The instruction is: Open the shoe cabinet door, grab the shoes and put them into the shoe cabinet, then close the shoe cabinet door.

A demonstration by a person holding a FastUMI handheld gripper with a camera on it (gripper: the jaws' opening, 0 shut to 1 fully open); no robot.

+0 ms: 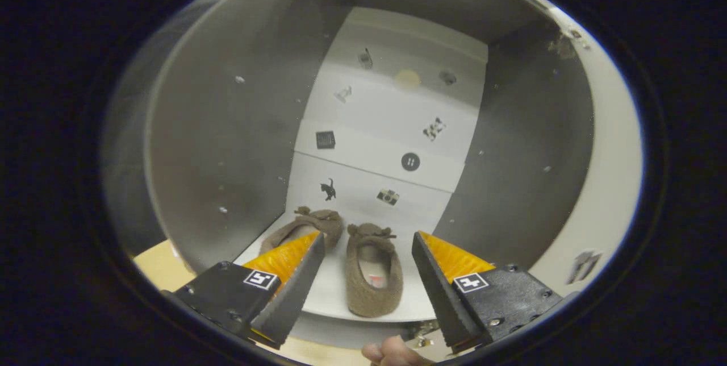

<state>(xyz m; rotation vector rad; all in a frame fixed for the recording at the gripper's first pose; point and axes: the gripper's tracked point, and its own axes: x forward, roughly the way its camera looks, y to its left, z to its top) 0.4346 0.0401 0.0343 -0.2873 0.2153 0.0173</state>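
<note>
Two brown fuzzy slippers lie side by side on the white bottom shelf inside the open shoe cabinet. The right slipper sits between my fingers and just ahead of them, heel toward me. The left slipper lies partly hidden behind my left finger. My gripper is open, and its fingers touch neither slipper. The cabinet's grey side walls rise on both sides, and its white back panel carries several small stickers.
The cabinet's white front edge curves along the right. A strip of light wooden floor shows at the lower left. A fingertip of a person's hand appears below the shelf, between the gripper's bases.
</note>
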